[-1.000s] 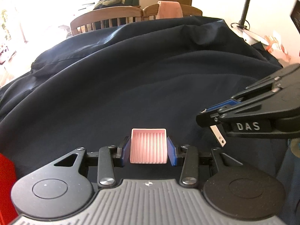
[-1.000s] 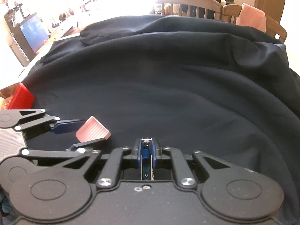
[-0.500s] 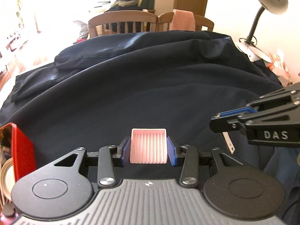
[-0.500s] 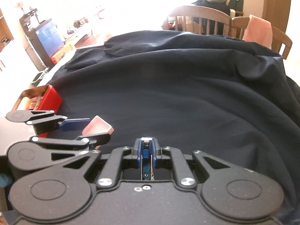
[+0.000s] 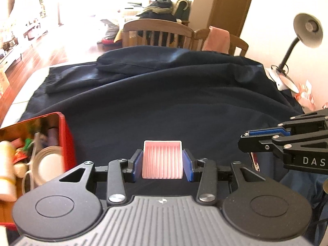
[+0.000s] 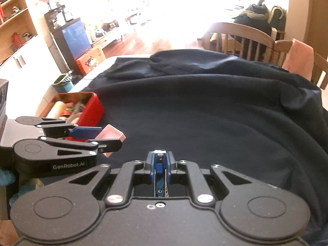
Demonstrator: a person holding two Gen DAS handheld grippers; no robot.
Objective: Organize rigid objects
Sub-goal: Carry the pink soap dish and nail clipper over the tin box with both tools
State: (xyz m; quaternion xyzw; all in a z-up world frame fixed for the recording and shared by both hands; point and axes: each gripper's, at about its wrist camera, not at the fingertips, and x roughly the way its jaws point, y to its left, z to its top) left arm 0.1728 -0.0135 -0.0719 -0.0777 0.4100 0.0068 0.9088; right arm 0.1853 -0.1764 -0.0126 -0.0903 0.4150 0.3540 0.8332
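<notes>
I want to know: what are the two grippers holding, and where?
Left gripper: pink box, by its sides. Right gripper: thin metal tool, by one end.

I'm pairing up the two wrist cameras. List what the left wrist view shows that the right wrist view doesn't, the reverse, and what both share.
Left wrist only: the desk lamp at far right.

Right wrist only: the dark cabinet and wooden shelves at left.

Both: the left gripper shut on the pink ribbed piece, the right gripper shut on a thin flat item, the red tin, the dark cloth and the wooden chairs.
</notes>
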